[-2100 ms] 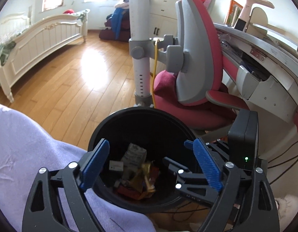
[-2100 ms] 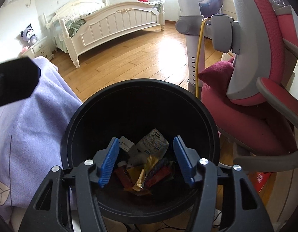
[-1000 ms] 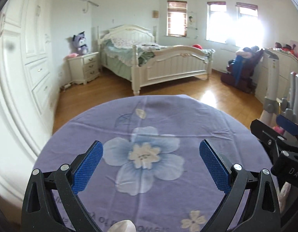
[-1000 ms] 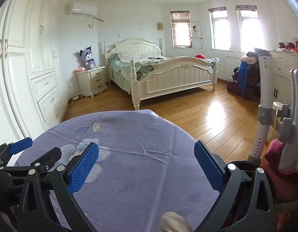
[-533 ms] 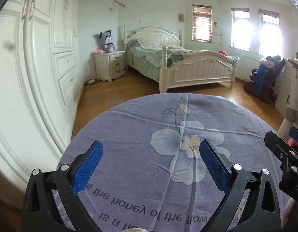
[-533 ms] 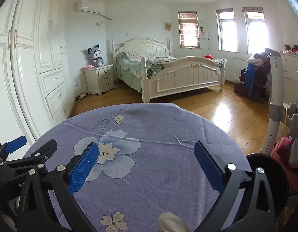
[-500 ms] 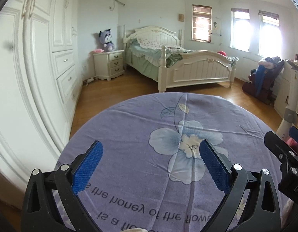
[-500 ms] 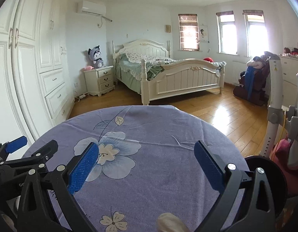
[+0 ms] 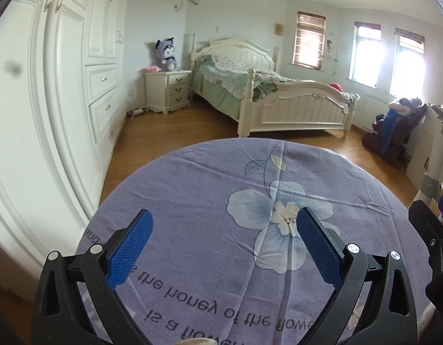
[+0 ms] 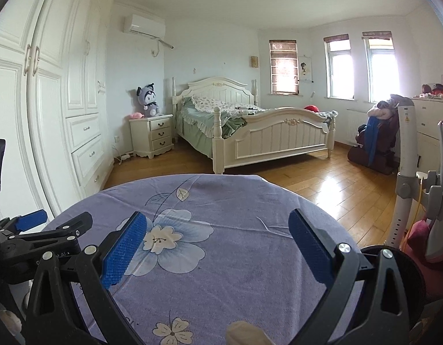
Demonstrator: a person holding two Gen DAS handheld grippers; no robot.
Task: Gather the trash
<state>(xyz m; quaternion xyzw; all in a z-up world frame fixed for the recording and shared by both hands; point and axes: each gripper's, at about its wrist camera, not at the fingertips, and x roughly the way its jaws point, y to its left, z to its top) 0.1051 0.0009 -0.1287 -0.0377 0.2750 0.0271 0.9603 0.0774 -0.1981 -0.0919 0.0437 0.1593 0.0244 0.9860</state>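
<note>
My left gripper (image 9: 224, 247) is open and empty, held above a round table with a purple flowered cloth (image 9: 215, 189). My right gripper (image 10: 218, 247) is open and empty above the same cloth (image 10: 227, 281). The black trash bin (image 10: 417, 276) shows only as a rim at the lower right of the right wrist view, beside the table. No loose trash shows on the cloth. The left gripper also shows at the left edge of the right wrist view (image 10: 34, 230), and the right gripper at the right edge of the left wrist view (image 9: 434, 230).
A white wardrobe (image 9: 63, 100) stands at the left. A white bed (image 10: 250, 132) and a nightstand (image 10: 152, 135) stand at the back. A white pole (image 10: 402, 172) and a red chair (image 10: 434, 230) stand at the right, on a wooden floor (image 10: 322, 178).
Both grippers have left the bin, where they hung open over the trash, and swung over the purple table. In the last half second the views have hardly shifted.
</note>
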